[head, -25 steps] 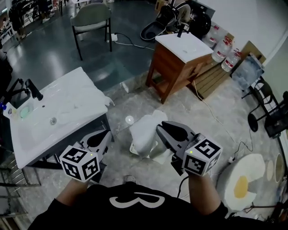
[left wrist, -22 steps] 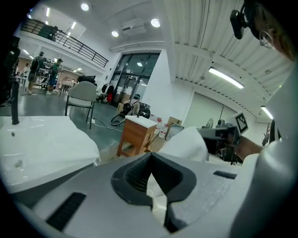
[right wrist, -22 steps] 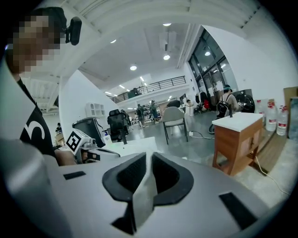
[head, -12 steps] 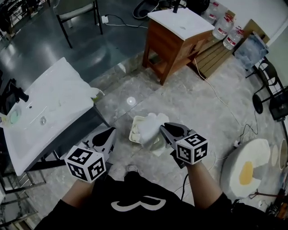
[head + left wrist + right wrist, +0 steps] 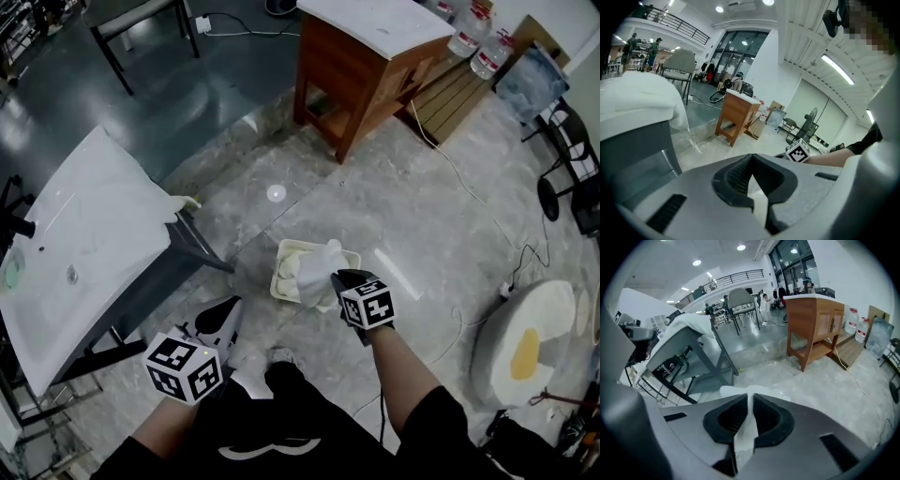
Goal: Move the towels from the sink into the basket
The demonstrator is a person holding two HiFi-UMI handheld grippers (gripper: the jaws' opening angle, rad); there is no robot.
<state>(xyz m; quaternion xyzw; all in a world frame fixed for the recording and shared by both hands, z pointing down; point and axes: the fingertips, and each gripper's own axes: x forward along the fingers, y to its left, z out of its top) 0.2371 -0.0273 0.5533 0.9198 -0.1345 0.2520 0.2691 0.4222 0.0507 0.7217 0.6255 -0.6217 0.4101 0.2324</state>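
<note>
Right gripper (image 5: 336, 277), clenched on 1 white cloth towel (image 5: 314, 270), has dropped to the cream plastic basket (image 5: 281, 247) on the floor; release due. Left gripper (image 5: 228, 311) closed, empty.

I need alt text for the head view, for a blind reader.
Seen from above, the right gripper holds a white towel over a pale basket on the floor. The left gripper, jaws together, is lower left, near a white sink.

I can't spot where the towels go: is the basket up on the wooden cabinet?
No, the basket stands on the floor, well apart from the wooden cabinet.
</note>
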